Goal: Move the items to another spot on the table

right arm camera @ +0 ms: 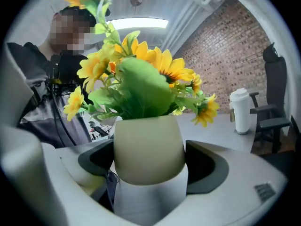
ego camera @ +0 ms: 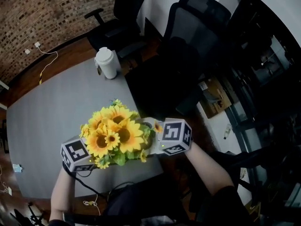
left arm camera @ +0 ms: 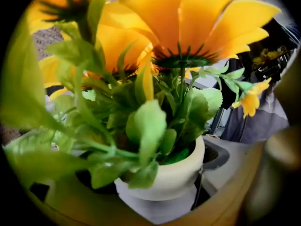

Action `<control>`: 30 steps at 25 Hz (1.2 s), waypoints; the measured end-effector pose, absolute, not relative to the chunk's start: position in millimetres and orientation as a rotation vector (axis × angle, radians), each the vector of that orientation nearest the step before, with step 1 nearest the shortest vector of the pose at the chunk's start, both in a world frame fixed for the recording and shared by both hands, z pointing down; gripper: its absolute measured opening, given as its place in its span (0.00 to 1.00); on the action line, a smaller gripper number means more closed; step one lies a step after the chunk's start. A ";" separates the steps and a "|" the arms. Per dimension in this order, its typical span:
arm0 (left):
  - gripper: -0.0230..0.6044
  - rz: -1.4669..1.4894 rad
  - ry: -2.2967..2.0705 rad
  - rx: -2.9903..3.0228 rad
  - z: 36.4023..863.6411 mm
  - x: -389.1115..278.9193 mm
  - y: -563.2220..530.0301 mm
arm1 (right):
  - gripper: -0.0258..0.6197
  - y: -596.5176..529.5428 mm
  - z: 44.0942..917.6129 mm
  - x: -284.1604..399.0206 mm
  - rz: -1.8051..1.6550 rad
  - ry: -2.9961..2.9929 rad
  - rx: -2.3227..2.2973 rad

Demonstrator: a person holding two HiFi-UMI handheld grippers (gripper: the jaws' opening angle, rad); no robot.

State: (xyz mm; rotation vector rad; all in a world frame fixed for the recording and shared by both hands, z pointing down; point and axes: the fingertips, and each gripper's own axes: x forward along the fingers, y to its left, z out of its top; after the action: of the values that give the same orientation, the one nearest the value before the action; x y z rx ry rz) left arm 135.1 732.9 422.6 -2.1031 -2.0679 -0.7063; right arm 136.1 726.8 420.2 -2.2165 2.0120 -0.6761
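A cream pot [right arm camera: 148,149] of artificial sunflowers [ego camera: 115,134] stands near the front right edge of the grey table [ego camera: 47,112]. My two grippers come at it from opposite sides. The right gripper [right arm camera: 150,178] is open, its grey jaws and dark pads [right arm camera: 209,166] on either side of the pot with gaps showing. The left gripper [left arm camera: 160,192] is open too, its tan jaws spread wide round the pot [left arm camera: 171,175] under the leaves. In the head view only the marker cubes show, left [ego camera: 75,153] and right [ego camera: 176,135]; blooms hide the jaws.
A white lidded jug [ego camera: 106,62] stands at the table's far edge, also seen as the jug [right arm camera: 241,111] in the right gripper view. Black office chairs [ego camera: 120,22] [ego camera: 197,18] sit beyond the table. The table's right edge runs just beside the pot.
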 end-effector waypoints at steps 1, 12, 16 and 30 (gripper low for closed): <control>0.85 -0.735 -2.049 -2.111 422.5 134.5 735.9 | 0.76 729.1 420.4 137.1 -0.671 2.024 -2.206; 0.85 -0.777 -1.767 -2.019 471.3 159.2 732.4 | 0.76 724.7 466.7 156.8 -0.807 2.230 -2.227; 0.85 -0.789 -1.764 -1.988 487.5 166.3 727.6 | 0.76 719.8 486.1 163.5 -0.858 2.240 -2.237; 0.85 -0.850 -1.798 -1.877 558.6 241.5 727.0 | 0.75 726.2 556.0 238.8 -1.108 2.140 -2.314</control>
State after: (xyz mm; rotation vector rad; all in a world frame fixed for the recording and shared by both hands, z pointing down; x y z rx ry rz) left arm 241.5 727.0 558.6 -1.8774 -1.7978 -0.8502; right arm 238.8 726.2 556.0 -2.3141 2.1403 -1.1084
